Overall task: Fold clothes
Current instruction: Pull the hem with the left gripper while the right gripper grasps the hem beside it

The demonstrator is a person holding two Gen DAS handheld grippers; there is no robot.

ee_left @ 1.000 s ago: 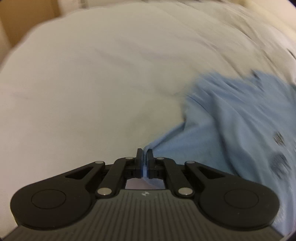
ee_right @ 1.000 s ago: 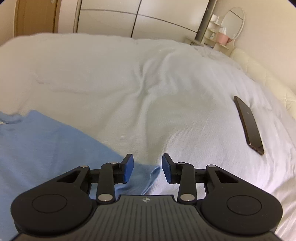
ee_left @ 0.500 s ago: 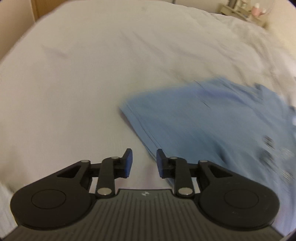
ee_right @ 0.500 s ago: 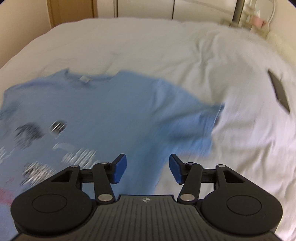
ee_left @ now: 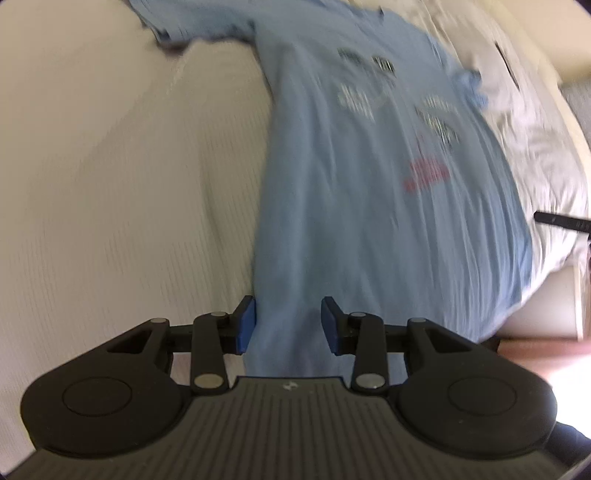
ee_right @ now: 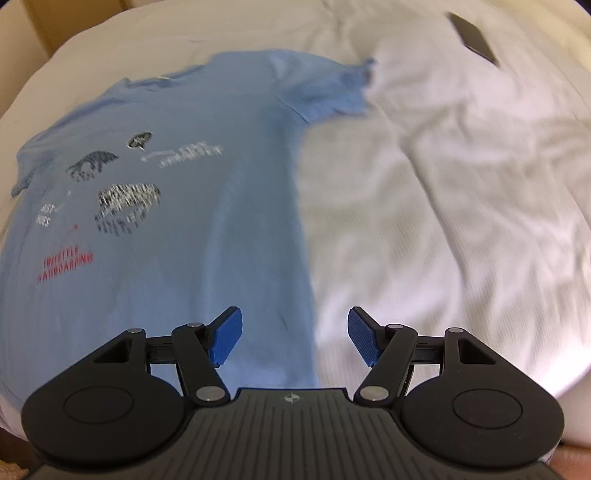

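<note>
A light blue T-shirt (ee_left: 369, 192) with grey and red print lies spread flat, front up, on the white bed. My left gripper (ee_left: 288, 321) hovers over the shirt's left side edge near the hem; its jaws are opening and the pads touch no cloth. In the right wrist view the same T-shirt (ee_right: 177, 192) fills the left half. There my right gripper (ee_right: 294, 338) hangs above the shirt's right side edge, jaws opening, blue pads apart with nothing gripped.
The white bedspread (ee_right: 443, 206) is rumpled to the right of the shirt. A dark phone (ee_right: 474, 35) lies on it at the far right. The bed's edge and wooden floor (ee_left: 535, 354) show at the lower right of the left wrist view.
The left gripper let go of the shirt's sleeve and opened. Both grippers drew back from the sleeves toward the hem end, so the whole spread shirt shows. The right jaws widened.
</note>
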